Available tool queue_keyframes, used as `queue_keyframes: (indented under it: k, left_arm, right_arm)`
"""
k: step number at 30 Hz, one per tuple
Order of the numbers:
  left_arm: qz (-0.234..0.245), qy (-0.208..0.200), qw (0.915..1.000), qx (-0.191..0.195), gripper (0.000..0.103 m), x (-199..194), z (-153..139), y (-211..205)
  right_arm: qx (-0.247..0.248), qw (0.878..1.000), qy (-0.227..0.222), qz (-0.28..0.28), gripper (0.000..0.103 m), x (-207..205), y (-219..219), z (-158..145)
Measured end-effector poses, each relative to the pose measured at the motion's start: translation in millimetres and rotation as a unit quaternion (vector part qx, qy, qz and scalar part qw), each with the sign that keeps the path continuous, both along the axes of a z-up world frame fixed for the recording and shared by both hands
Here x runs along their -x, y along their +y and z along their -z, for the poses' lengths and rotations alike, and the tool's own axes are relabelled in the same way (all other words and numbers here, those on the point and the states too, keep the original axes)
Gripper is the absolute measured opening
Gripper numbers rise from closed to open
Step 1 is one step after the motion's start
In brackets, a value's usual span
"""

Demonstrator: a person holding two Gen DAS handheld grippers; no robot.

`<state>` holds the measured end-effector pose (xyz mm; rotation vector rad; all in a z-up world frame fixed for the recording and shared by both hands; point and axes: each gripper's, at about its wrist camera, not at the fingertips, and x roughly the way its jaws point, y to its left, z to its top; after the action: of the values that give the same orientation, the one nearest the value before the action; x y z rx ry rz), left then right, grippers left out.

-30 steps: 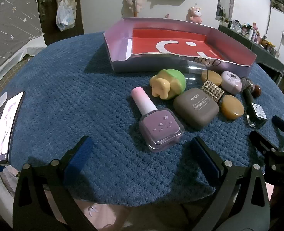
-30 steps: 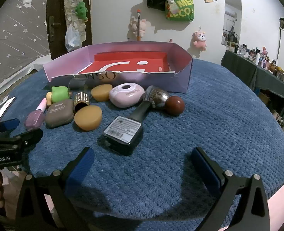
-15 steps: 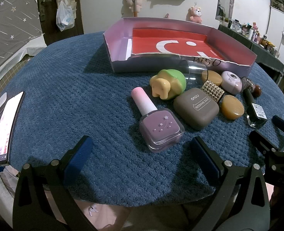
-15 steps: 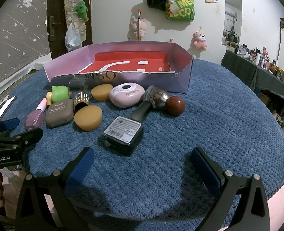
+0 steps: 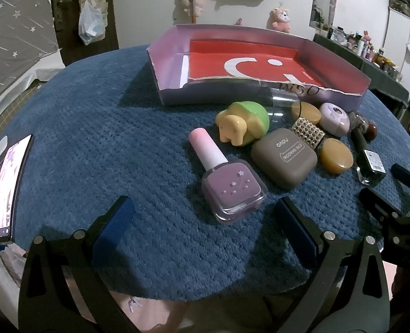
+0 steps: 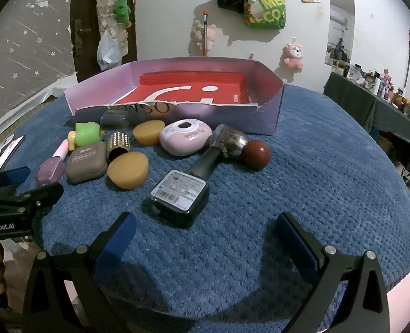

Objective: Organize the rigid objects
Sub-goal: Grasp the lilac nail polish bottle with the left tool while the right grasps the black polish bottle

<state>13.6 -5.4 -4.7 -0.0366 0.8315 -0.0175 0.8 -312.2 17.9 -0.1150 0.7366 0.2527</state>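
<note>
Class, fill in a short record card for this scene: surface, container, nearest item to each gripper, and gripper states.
surface: blue mat
container: box, nothing inside, red lining
items: clustered on the mat in front of the box
near left gripper: purple polish
near right gripper: dark bottle, lying down
left state: open, holding nothing
right state: open, holding nothing

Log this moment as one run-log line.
left hand-held gripper: open, empty, before purple nail polish | right hand-held gripper: open, empty, before dark bottle | box: holds no items | items on cloth
</note>
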Motion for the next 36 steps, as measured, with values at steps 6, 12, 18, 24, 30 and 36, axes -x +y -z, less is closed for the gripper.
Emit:
queue_keyframes:
  k: [6,12,18,24,30,36]
  left_arm:
    - [0.002,0.003,0.9996,0.026,0.103,-2,-2,2]
    - [0.001,0.013,0.9998,0.017,0.103,-3,-2,3]
    - [0.0,0.003,1.0,0.006,0.102,-6,-3,1]
    - [-0.006,0.004,0.9999,0.01,0.097,-9,-4,1]
    - [-0.016,-0.002,0.9998,0.009,0.077,-10,-6,0]
    - [0.01,-0.011,0.9999,0.006,0.045,-8,-10,-11]
  right_arm:
    - [0.001,1.0,-0.001,-0.007,0.103,-6,1,0]
    - [-0.004,1.0,0.0,-0.01,0.101,-12,2,1]
    - [-0.004,1.0,-0.005,-0.019,0.091,-17,8,0]
    - [-0.009,1.0,-0.008,-0.021,0.084,-22,12,-1]
    - [-0.013,1.0,-0.017,-0.016,0.067,-23,17,-1]
    - [-0.023,0.999,-0.022,-0.022,0.046,-21,17,-2]
